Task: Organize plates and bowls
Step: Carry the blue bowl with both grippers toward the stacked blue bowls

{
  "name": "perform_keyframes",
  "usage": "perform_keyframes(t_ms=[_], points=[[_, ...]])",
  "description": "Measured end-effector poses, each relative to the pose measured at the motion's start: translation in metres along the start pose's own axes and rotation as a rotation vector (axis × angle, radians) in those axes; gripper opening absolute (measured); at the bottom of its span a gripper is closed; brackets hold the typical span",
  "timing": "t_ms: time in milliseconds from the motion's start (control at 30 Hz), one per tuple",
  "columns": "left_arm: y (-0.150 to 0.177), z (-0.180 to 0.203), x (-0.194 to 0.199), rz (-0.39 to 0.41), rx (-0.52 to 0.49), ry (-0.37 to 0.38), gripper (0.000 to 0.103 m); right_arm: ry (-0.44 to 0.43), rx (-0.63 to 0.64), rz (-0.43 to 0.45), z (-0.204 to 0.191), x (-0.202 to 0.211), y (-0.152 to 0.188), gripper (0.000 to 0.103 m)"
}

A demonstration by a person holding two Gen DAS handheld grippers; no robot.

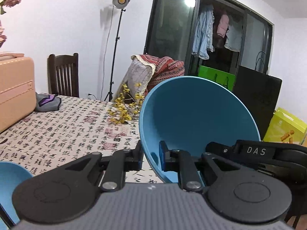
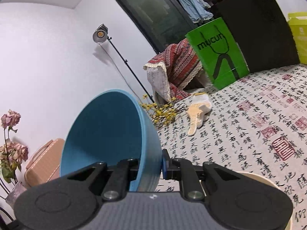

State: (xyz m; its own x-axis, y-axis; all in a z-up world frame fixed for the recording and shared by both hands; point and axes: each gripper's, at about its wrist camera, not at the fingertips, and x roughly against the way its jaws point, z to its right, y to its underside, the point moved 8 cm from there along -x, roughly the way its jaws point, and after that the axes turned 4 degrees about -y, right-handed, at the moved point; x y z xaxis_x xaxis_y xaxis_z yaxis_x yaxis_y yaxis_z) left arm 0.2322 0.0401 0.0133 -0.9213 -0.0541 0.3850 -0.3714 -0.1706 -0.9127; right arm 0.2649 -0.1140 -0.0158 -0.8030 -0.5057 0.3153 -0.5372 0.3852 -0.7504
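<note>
Between your left gripper's (image 1: 151, 158) fingers sat the rim of a tilted, matte blue round bowl (image 1: 195, 118), pinched and held above the calligraphy-print tablecloth (image 1: 63, 126). Your right gripper (image 2: 150, 167) likewise clamped a second blue bowl's (image 2: 107, 134) wall. Beside it: a cream plate's edge (image 2: 257, 178). Judgement: level each bowl before nesting; thin rim grips could slip.

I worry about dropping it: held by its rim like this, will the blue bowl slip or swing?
The blue bowl looks smooth and matte, so the right gripper, pinching only its thin wall, may let it pivot. It hangs tilted, probably light plastic, unlikely to shatter.
</note>
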Motion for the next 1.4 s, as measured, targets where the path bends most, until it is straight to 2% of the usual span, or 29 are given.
perform_keyframes(t_ms=[1400], points=[[-0.004,-0.108,0.05,0.048,0.11,-0.2,0.017,-0.183,0.09,-0.13,-0.106,-0.038,0.054,0.014]])
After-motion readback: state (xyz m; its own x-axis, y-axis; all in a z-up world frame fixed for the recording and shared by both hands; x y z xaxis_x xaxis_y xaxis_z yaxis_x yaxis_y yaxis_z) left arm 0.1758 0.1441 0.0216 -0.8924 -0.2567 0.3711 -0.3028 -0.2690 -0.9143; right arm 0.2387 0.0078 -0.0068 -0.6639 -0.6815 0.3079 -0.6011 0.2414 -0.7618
